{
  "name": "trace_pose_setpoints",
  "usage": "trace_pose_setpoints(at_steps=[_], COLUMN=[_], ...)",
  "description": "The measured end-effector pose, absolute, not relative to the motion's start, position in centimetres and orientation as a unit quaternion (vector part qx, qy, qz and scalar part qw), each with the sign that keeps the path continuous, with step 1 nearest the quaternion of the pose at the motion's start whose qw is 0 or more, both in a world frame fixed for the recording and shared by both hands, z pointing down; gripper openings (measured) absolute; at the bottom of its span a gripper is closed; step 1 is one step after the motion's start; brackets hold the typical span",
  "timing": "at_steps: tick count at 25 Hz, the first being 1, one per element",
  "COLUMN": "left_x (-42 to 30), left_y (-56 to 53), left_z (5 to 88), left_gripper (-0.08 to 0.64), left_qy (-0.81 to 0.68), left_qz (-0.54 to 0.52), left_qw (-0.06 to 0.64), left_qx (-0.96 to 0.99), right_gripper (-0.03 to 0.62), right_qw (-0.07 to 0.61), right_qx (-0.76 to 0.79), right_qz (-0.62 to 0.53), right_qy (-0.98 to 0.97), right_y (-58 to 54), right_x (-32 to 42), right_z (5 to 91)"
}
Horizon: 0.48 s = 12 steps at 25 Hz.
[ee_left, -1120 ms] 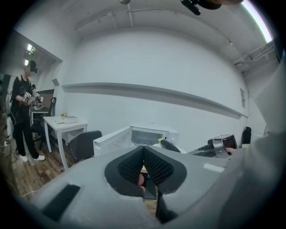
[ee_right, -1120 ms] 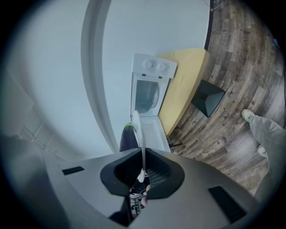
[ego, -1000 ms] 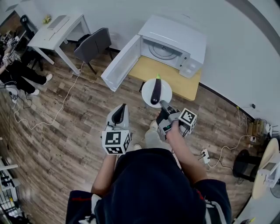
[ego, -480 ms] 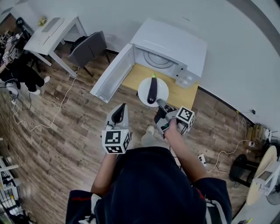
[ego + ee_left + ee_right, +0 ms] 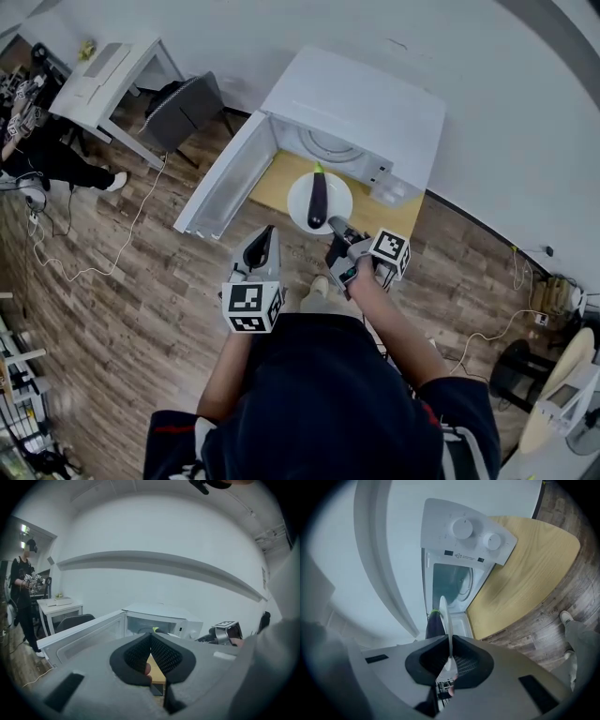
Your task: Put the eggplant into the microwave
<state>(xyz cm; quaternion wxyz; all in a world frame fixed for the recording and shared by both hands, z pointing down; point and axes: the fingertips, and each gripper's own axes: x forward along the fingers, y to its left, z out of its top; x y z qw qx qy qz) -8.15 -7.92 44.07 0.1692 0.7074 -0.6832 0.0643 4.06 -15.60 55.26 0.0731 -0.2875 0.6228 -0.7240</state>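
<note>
The right gripper (image 5: 335,225) has its jaws clamped on the near rim of a white plate (image 5: 339,192), which extends forward from the jaws over the wooden table (image 5: 270,183). The eggplant (image 5: 318,200) lies lengthwise on the plate just ahead of the jaw tips, its green stem end pointing away toward the microwave (image 5: 366,103), whose cavity faces the gripper with its door (image 5: 220,178) swung wide to the gripper's left. The left gripper (image 5: 267,236), jaws pressed together on nothing, is held beside the right one, apart from the plate.
</note>
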Motion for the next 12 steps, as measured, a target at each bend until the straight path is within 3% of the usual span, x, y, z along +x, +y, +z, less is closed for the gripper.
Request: trace_pose_setpoints(at_steps=[12], left_x=[-9.0], left_y=[-10.9], left_z=[45.9], left_gripper=[0.014], left_qy=[-0.67], left_qz=[0.078], left_qw=[0.189], left_qx=[0.714], right_gripper=[0.023], right_qw=[0.064], right_qx=[-0.301], right_qz=[-0.732], right_qy=[0.608], right_y=[-18.1], right_x=[3.3], right_z=[57.3])
